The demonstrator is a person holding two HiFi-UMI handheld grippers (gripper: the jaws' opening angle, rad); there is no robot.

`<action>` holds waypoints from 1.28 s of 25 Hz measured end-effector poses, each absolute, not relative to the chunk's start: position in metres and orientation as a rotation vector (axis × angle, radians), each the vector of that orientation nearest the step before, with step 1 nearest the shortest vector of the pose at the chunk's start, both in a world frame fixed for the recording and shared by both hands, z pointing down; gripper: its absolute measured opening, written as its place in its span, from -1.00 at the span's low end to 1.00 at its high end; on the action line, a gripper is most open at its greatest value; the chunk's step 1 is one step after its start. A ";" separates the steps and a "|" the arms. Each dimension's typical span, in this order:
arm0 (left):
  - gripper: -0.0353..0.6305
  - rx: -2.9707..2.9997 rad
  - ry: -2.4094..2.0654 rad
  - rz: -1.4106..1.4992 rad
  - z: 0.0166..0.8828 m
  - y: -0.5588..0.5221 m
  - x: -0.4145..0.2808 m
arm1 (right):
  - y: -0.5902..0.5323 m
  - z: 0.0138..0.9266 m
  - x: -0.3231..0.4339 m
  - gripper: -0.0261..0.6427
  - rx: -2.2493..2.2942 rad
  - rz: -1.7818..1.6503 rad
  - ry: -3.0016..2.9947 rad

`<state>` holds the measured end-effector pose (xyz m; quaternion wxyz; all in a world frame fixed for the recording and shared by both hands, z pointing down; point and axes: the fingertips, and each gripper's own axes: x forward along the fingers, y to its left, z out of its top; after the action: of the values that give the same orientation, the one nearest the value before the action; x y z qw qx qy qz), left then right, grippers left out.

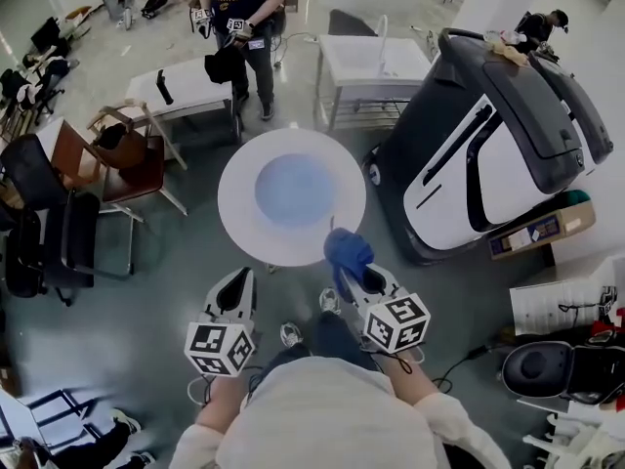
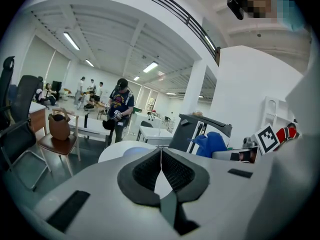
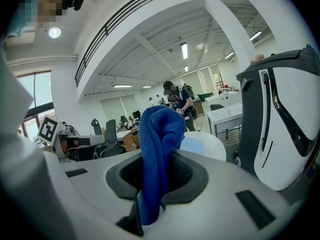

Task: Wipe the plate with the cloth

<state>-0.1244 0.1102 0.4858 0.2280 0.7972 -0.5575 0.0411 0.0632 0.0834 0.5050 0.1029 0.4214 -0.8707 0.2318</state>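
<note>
Plate (image 1: 293,189) on round table (image 1: 242,231) beside grey cart (image 1: 488,154); right fingers (image 3: 189,176) pinch cloth (image 3: 157,144), left fingers (image 2: 144,173) closed.

head view: overhead, steeply down on the plate (image 1: 291,195)
gripper views: low, close behind their jaws, facing forward
shared: the plate, in all three

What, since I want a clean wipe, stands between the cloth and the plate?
Nothing visible: the cloth in the right hand-held gripper is over the table edge, only bare tabletop before the plate.
</note>
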 end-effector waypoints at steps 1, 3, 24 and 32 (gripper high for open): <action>-0.80 2.196 -1.537 0.113 0.486 0.103 -0.123 | 0.077 0.506 0.065 -0.66 1.242 0.685 -2.570; -0.80 2.195 -1.546 0.112 0.487 0.090 -0.119 | 0.064 0.510 0.069 -0.66 1.239 0.688 -2.572; -0.80 2.011 -1.731 0.109 0.503 -0.029 -0.107 | -0.080 0.524 0.079 -0.66 0.967 0.643 -2.628; -0.80 2.048 -1.658 0.159 0.510 -0.063 -0.122 | -0.103 0.528 0.061 -0.66 1.034 0.676 -2.608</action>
<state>-0.1219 -0.0634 0.5102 0.2480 0.7516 -0.6085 0.0585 0.0605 -0.1034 0.5278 0.1275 0.3555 -0.8963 0.2324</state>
